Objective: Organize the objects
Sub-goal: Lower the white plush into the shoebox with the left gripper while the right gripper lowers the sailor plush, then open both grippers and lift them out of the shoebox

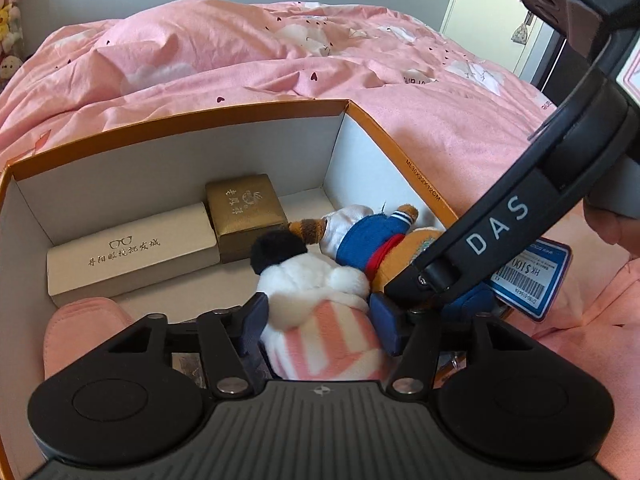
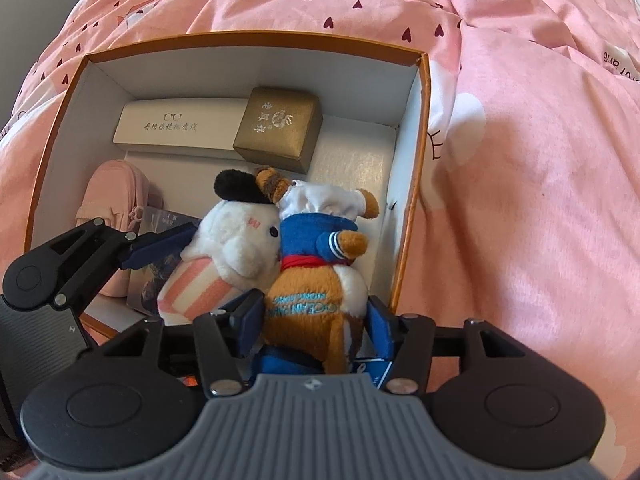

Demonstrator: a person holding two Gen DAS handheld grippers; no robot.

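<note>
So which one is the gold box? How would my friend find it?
Look on the pink bedspread for the open orange-rimmed cardboard box. Along its far wall lie two cases side by side: a long cream glasses case and, to its right, the gold box. It is the only shiny gold thing there, squarish, with silvery writing on its lid.
</note>
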